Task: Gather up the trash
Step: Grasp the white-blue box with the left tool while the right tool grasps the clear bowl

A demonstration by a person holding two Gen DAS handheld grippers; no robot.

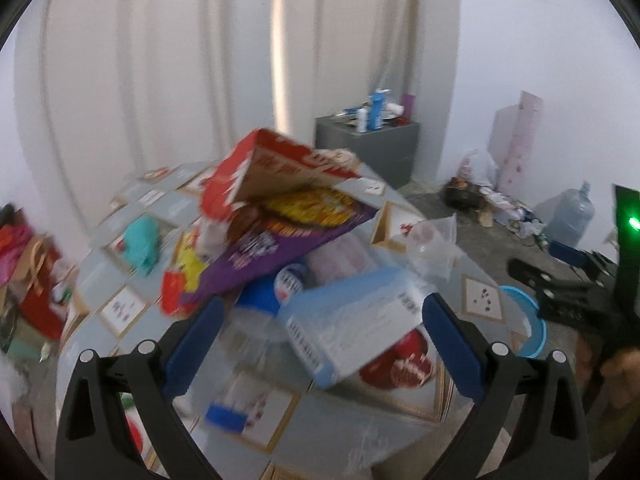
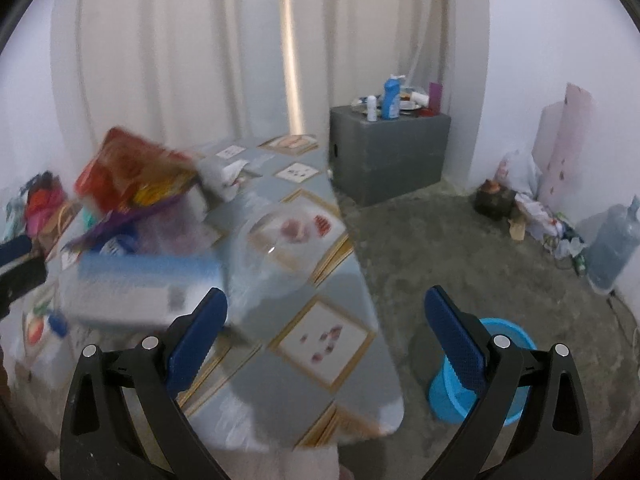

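A heap of trash lies on the table with the patterned grey cloth (image 1: 360, 420). In it are a red carton (image 1: 280, 164), a purple snack bag (image 1: 288, 240), a blue-capped bottle (image 1: 276, 292), a light blue box (image 1: 352, 328) and a clear plastic cup (image 1: 432, 240). My left gripper (image 1: 322, 320) is open, with the light blue box just beyond its wide-apart fingers. My right gripper (image 2: 324, 320) is open and empty over the table's right edge (image 2: 372, 320). The light blue box (image 2: 140, 288) and the clear cup (image 2: 272, 256) lie to its left. Both views are blurred.
A blue bin (image 2: 480, 380) stands on the concrete floor right of the table. Behind it are a grey cabinet (image 2: 388, 152) with bottles, a water jug (image 2: 612, 240) and bags by the wall. A teal item (image 1: 140, 240) and red bags (image 1: 36, 292) lie at the left.
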